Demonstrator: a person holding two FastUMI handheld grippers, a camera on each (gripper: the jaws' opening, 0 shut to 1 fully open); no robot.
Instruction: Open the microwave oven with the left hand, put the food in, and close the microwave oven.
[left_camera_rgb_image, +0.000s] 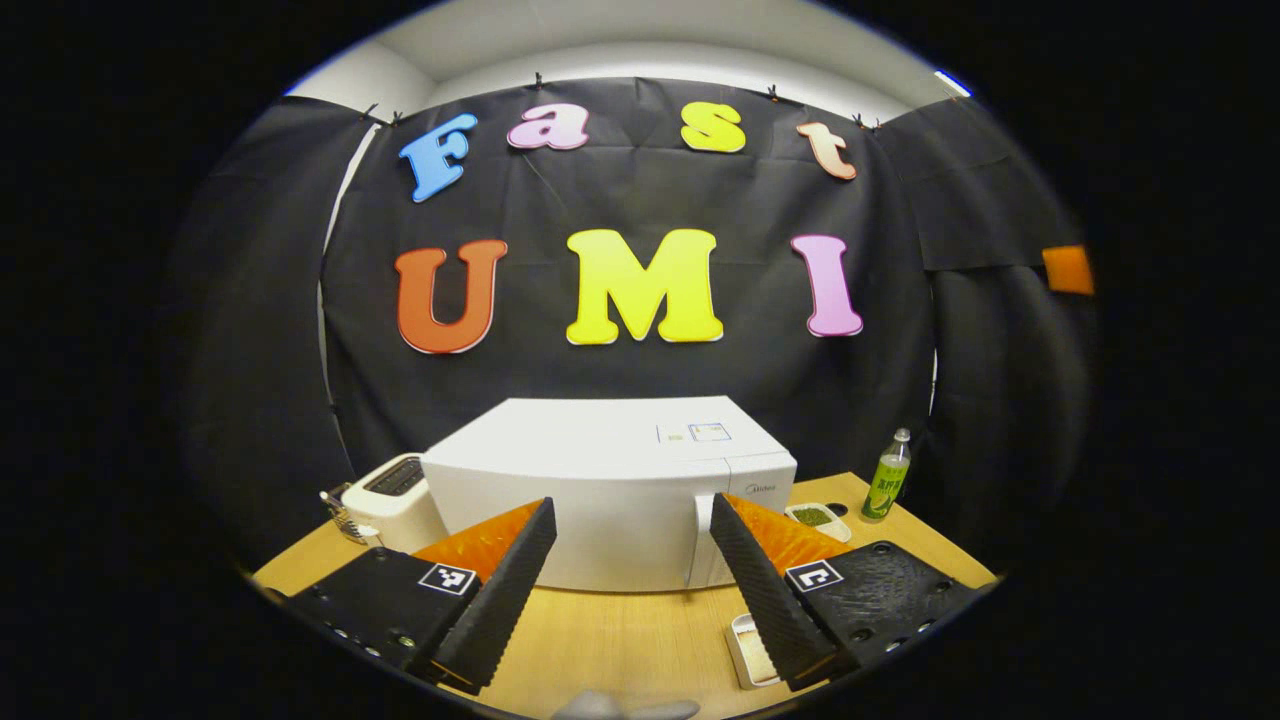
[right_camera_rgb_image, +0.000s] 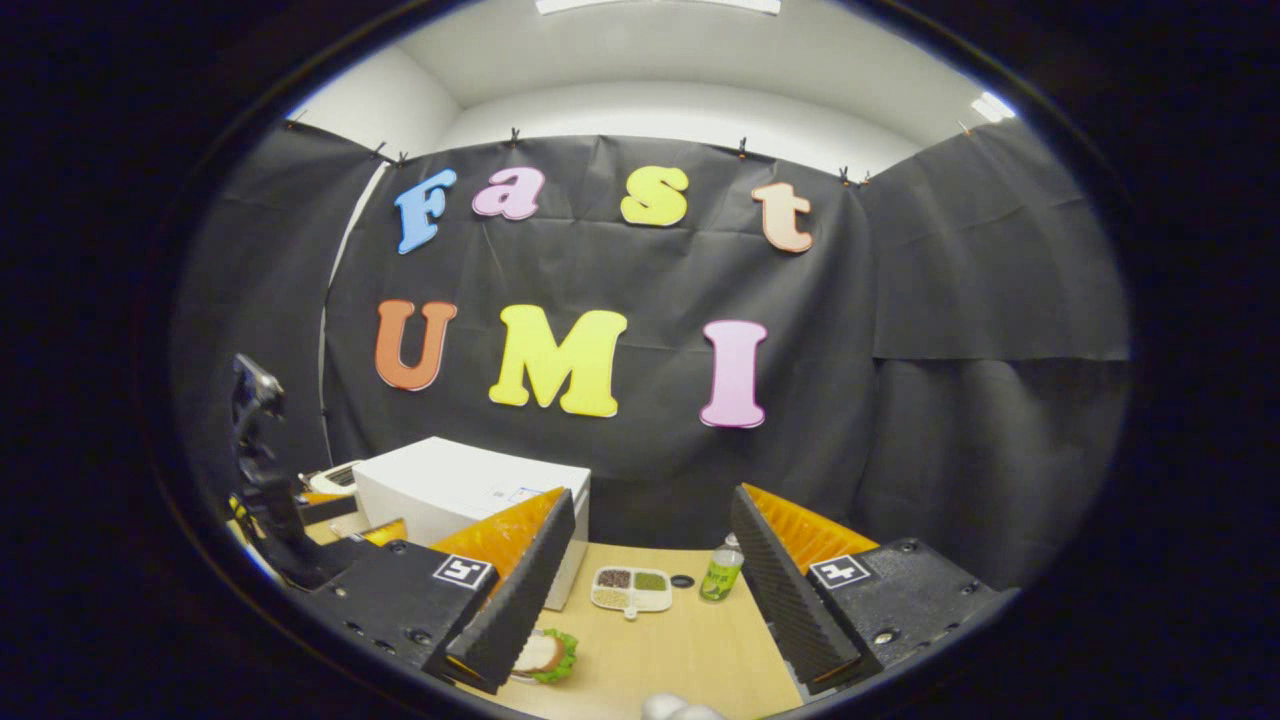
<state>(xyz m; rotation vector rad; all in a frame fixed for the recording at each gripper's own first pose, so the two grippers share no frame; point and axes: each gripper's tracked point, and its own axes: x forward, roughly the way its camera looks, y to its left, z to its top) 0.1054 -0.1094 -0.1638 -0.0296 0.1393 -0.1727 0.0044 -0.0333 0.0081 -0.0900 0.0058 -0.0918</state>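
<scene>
Microwave oven (left_camera_rgb_image: 610, 490) sits at the back of the wooden table (left_camera_rgb_image: 620, 640), door shut, handle (left_camera_rgb_image: 703, 535) running vertically near the door's right edge. Left gripper (left_camera_rgb_image: 633, 575) hangs in front of it, fingers spread wide and holding nothing; right gripper (right_camera_rgb_image: 650, 585) likewise spread and empty, off to the microwave's right side. The food, a sandwich (right_camera_rgb_image: 545, 655) with lettuce showing, lies on the table just past the right gripper's left finger, partly hidden by it. Risks, as judgement: the handle is narrow and close to the door face, so a misaligned approach could leave one finger against the panel rather than behind the handle; a slipping pull could drag the whole oven forward; the toaster (left_camera_rgb_image: 392, 500) stands touching or just beside the oven's left flank, though which I cannot tell. A swinging door could also sweep toward the small tray (left_camera_rgb_image: 752, 650) in front of it (contents unclear). Containers: a divided dish (right_camera_rgb_image: 632, 588) holds dark, green and pale grains in separate compartments; a capped bottle (right_camera_rgb_image: 720, 572) of green drink stands beside it.
</scene>
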